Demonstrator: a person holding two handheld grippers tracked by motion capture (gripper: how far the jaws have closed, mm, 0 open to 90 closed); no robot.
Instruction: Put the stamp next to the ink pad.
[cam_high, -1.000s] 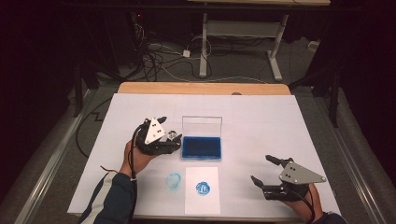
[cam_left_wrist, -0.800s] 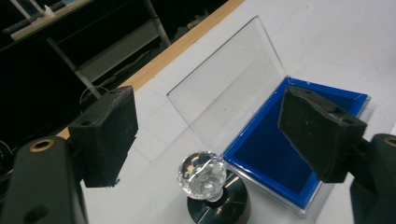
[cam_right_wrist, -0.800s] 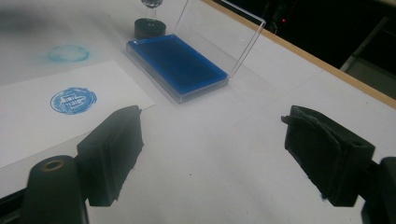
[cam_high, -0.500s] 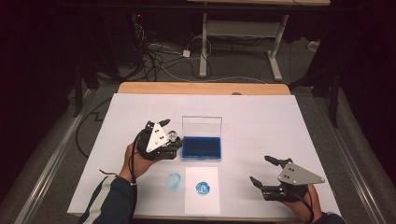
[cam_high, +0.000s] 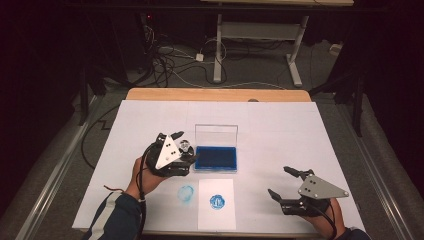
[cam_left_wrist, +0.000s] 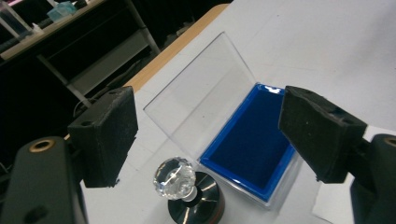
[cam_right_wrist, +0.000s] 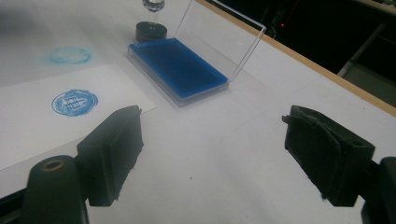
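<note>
Left gripper (cam_high: 183, 152) first: I see its jaws spread wide, hovering over the stamp (cam_left_wrist: 187, 186) without touching it. Right gripper (cam_high: 285, 182) sits at five o'clock on the table, jaws likewise apart and holding nothing.

From largest down, I have the white table cover (cam_high: 280, 125), then the blue ink pad (cam_high: 216, 158) near the centre with its clear lid (cam_high: 216, 135) standing up at twelve o'clock. At six o'clock of the pad lies a paper sheet (cam_high: 216, 220) bearing a blue print (cam_high: 217, 201). The crystal-knobbed stamp stands upright just beside the pad's nine o'clock edge.
</note>
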